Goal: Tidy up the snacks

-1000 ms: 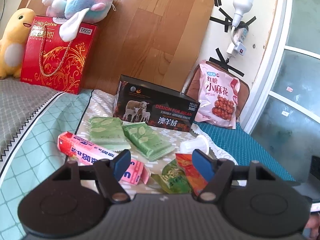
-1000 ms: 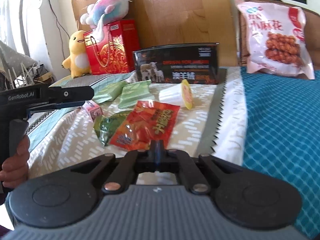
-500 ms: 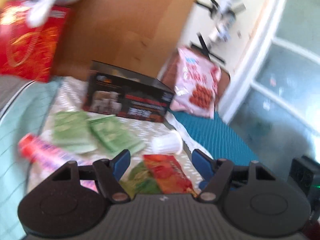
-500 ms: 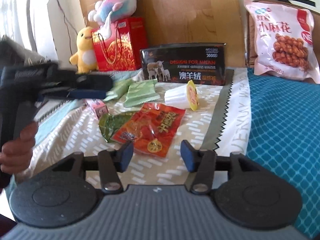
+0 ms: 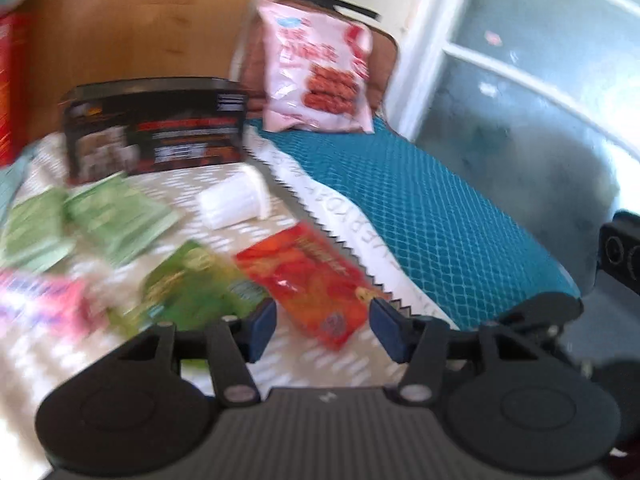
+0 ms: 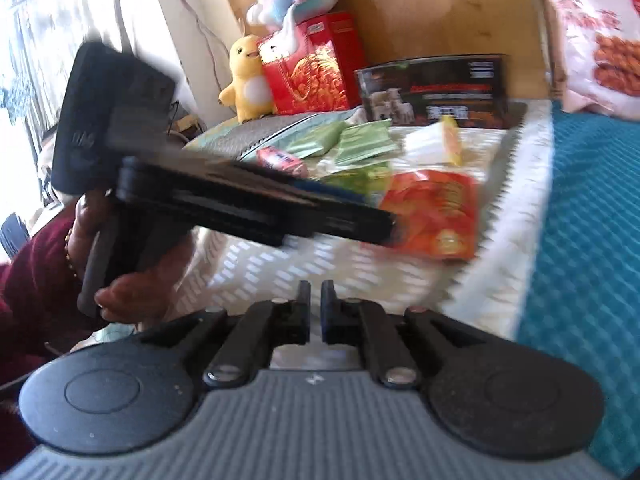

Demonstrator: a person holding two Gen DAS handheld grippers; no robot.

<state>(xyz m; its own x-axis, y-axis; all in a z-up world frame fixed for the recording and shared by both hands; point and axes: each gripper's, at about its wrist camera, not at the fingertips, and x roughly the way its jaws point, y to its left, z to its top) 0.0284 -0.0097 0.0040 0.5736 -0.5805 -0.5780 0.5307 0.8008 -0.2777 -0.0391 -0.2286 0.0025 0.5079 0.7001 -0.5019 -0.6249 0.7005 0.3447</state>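
Since half a second ago the left tool has swung right and closed in on the red snack packet, while the right tool has drawn its fingers in from a wide spread to a narrow slit, holding nothing. The snacks lie on a bed under a patterned cream cloth, with a teal mesh cover to the packet's right and a wooden board behind. Beside the packet on its left sits a green packet; behind it a white cup lies on its side, then a black box and a pink bag (both blurred). The left tool stands wide, empty, its blue pads flanking the red packet's near corner.
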